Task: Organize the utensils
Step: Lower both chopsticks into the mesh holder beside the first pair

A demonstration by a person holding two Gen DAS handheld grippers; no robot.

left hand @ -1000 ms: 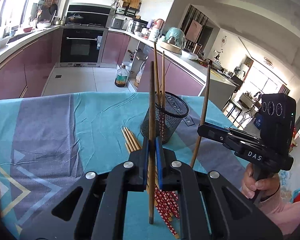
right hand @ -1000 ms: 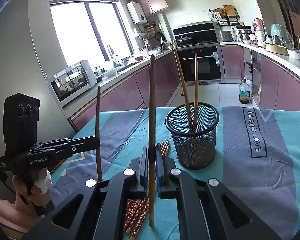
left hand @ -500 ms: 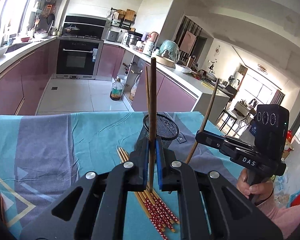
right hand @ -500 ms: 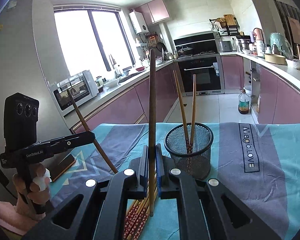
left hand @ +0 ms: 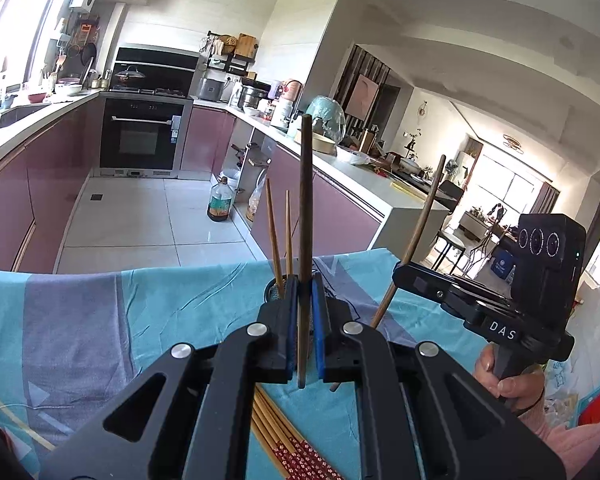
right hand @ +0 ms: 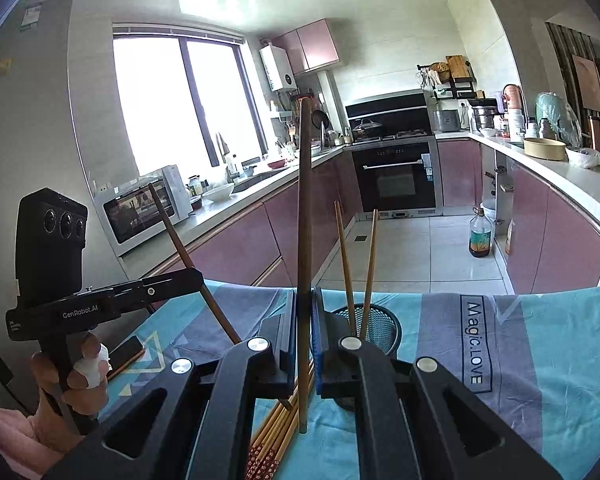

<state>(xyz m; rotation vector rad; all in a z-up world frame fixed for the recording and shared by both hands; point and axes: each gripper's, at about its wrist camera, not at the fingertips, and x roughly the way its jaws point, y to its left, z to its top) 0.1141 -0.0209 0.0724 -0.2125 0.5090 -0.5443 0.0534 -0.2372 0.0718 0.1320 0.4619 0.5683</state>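
My left gripper is shut on a dark brown chopstick held upright. My right gripper is shut on another dark brown chopstick, also upright. Each gripper shows in the other's view, its stick tilted: the right one, the left one. A black mesh holder stands on the table just beyond both grippers with two light wooden chopsticks in it. In the left view the holder is mostly hidden behind my jaws. A bundle of red-ended chopsticks lies on the cloth below the grippers.
A teal and grey tablecloth covers the table. A dark phone lies on it near the left hand. Beyond the far table edge are the kitchen floor, an oil bottle and pink cabinets.
Both grippers have risen and tipped back with their chopsticks, so the holder sits lower and is partly hidden behind the jaws. Each stick seen from the other gripper now leans more.
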